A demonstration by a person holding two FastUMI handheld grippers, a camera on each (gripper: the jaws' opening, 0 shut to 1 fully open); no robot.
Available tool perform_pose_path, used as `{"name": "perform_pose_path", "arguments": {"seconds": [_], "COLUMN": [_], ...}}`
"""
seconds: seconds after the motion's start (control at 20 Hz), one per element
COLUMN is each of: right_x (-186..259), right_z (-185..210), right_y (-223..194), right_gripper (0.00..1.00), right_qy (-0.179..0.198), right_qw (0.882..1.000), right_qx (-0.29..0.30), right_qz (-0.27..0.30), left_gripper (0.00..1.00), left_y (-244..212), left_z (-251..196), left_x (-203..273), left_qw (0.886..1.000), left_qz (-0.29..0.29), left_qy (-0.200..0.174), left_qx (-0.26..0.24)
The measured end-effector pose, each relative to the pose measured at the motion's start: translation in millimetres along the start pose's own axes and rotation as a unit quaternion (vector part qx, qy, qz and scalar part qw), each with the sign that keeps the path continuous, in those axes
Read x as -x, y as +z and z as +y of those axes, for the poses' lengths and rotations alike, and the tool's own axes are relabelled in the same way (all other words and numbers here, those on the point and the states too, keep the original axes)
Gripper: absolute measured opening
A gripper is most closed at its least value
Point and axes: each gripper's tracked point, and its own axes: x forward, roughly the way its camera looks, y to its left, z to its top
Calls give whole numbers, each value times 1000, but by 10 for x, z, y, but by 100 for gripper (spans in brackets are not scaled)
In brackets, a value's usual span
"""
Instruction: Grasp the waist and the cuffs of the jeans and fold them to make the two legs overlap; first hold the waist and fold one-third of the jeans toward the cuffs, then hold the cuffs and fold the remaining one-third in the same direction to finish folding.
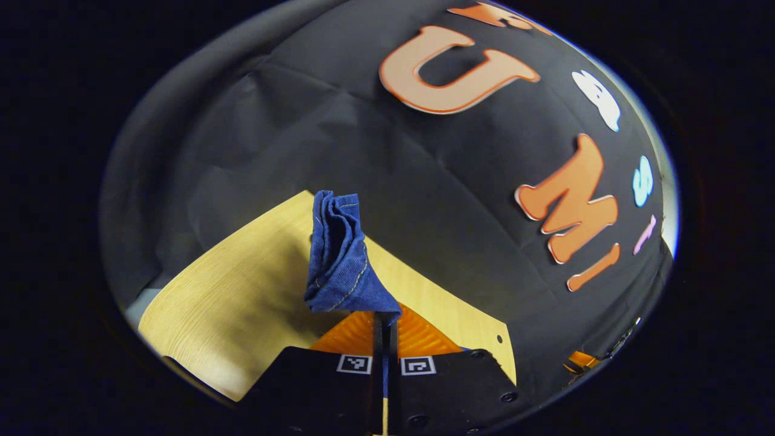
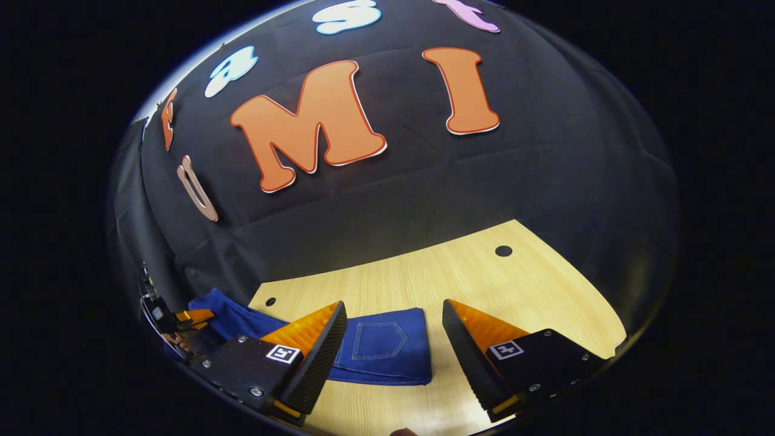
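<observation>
Two tongs are at work here, and we start with the left tongs [image 1: 385,324]: closed tight on a bunched hem of the jeans [image 1: 340,257], both fingers pressing the denim, which stands up in crumpled folds beyond the tips. We judge this to be a cuff end, lifted clear of the surface [image 1: 242,297].

Our right tongs [image 2: 393,339] are wide open and hold nothing. They hover low over the surface [image 2: 533,284], and between the fingers we see the jeans [image 2: 387,354] lying flat, a back pocket facing up, so the waist end sits just beyond the tips. To the left, the cloth runs off toward the other tongs [image 2: 191,316] at the edge of the right gripper view.

Denim like this is soft but thick, and fairly heavy for cloth; we expect it to sag between the two holds and drag on the wood instead of sliding freely. Seams and the waistband are the stiffest, least slippery places, so we would take the waist at its band edge, pinching through both layers, and keep the cuff hold on the stitched hem.
</observation>
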Motion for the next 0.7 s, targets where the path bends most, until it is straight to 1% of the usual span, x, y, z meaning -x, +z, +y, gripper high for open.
{"name": "perform_pose_path", "arguments": {"seconds": [0.2,0.35,0.55,0.7], "right_x": [16,30,64,83], "right_z": [-71,-139,-270,-356], "right_y": [36,51,41,16], "right_gripper": [98,98,98,98], "right_qy": [10,16,17,21], "right_qw": [1000,1000,1000,1000], "right_qx": [7,6,11,11], "right_qz": [-2,-4,-5,-2], "left_gripper": [3,3,3,3], "left_y": [-72,-169,-409,-687], "left_z": [-554,-966,-1472,-1822], "left_x": [17,-98,-224,-332], "left_qw": [999,996,991,985], "left_qz": [5,13,34,57], "left_qy": [-25,-42,-64,-80], "left_qx": [-48,-76,-109,-138]}}
